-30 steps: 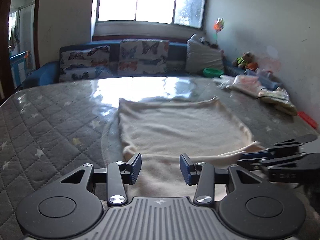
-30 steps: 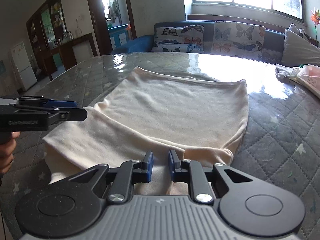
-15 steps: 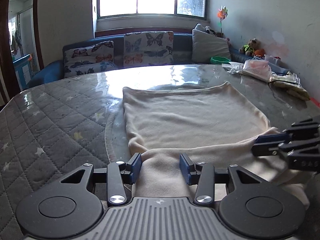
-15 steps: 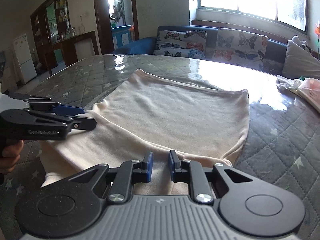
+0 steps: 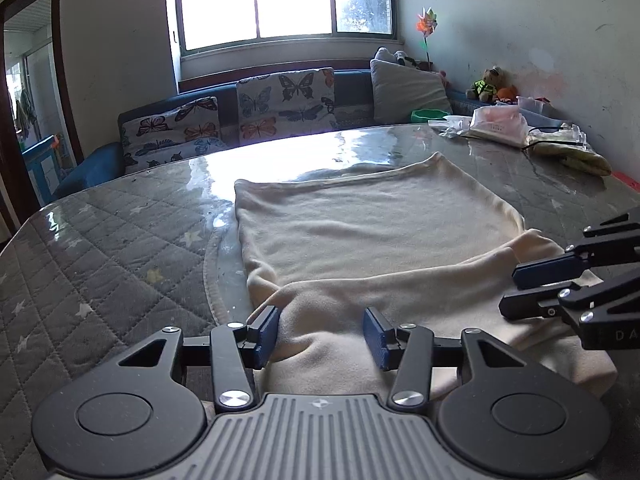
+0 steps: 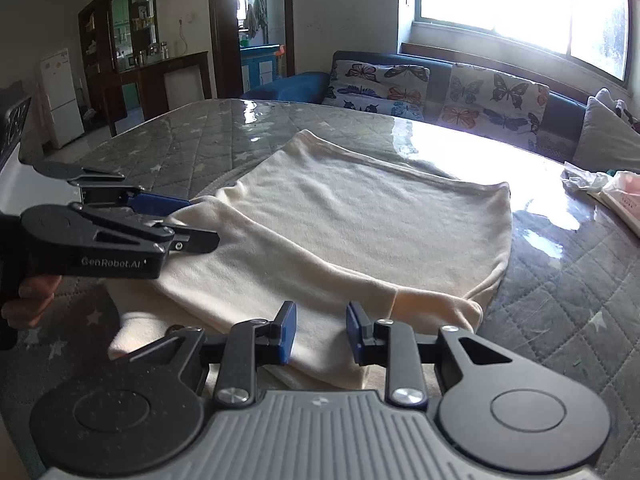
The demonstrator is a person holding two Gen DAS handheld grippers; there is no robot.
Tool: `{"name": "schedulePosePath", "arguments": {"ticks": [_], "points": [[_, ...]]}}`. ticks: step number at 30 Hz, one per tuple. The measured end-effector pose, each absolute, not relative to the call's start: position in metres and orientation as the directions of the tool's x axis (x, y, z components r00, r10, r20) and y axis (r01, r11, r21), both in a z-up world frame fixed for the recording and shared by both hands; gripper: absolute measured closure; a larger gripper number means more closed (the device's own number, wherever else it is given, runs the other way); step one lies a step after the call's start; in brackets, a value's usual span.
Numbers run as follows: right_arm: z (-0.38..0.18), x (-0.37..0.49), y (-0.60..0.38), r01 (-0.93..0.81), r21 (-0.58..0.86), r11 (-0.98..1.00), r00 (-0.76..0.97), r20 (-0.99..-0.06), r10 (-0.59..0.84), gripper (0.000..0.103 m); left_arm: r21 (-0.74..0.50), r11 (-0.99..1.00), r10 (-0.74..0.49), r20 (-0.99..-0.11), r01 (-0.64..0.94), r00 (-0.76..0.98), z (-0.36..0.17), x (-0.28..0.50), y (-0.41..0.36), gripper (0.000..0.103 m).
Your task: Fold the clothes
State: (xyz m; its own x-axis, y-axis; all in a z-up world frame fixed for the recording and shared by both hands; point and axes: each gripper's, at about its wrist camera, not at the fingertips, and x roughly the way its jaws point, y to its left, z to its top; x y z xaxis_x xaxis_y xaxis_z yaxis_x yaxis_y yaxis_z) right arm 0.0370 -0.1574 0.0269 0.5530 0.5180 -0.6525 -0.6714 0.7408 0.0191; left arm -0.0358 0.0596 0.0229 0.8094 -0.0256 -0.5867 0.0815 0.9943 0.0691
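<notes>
Cream garment folded on table; near fold beneath both spread tongs

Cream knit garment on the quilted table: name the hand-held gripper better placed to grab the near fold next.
Left, probably. The left hand-held gripper stands open astride a raised ridge of the cream knit garment. The right hand-held gripper is open too, but over flatter cloth.
</notes>
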Motion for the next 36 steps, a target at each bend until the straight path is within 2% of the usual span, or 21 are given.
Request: {"name": "schedulePosePath", "arguments": {"ticks": [10, 19, 21, 23, 28, 33, 36], "points": [[0.029, 0.019, -0.154, -0.669, -0.046, 0.741, 0.587, -0.644, 0.49, 0.075, 0.098, 0.985, -0.065, -0.553, 0.142, 0.831, 0.037, -0.067, 0.053, 0.051], [0.031, 0.009, -0.158, -0.671, -0.068, 0.739, 0.595, -0.644, 0.481, 0.074, 0.146, 0.953, -0.146, -0.544, 0.265, 0.827, 0.044, -0.107, 0.032, 0.044], [0.034, 0.007, -0.161, -0.674, -0.071, 0.735, 0.596, -0.641, 0.484, 0.073, 0.17, 0.941, -0.16, -0.537, 0.291, 0.828, 0.045, -0.116, 0.027, 0.039], [0.037, 0.004, -0.165, -0.68, -0.08, 0.728, 0.597, -0.637, 0.488, 0.068, 0.198, 0.929, -0.166, -0.534, 0.313, 0.829, 0.045, -0.123, 0.022, 0.036], [0.042, -0.007, -0.18, -0.704, -0.102, 0.702, 0.59, -0.635, 0.499, 0.065, 0.262, 0.892, -0.175, -0.55, 0.368, 0.817, 0.036, -0.128, 0.011, 0.036], [0.045, -0.022, -0.192, -0.741, -0.163, 0.652, 0.581, -0.642, 0.5, 0.043, 0.291, 0.862, -0.191, -0.572, 0.414, 0.798, 0.026, -0.134, 0.005, 0.036], [0.043, -0.032, -0.198, -0.766, -0.205, 0.609, 0.573, -0.647, 0.503, 0.038, 0.32, 0.85, -0.172, -0.582, 0.419, 0.795, 0.02, -0.131, 0.002, 0.036]]}}
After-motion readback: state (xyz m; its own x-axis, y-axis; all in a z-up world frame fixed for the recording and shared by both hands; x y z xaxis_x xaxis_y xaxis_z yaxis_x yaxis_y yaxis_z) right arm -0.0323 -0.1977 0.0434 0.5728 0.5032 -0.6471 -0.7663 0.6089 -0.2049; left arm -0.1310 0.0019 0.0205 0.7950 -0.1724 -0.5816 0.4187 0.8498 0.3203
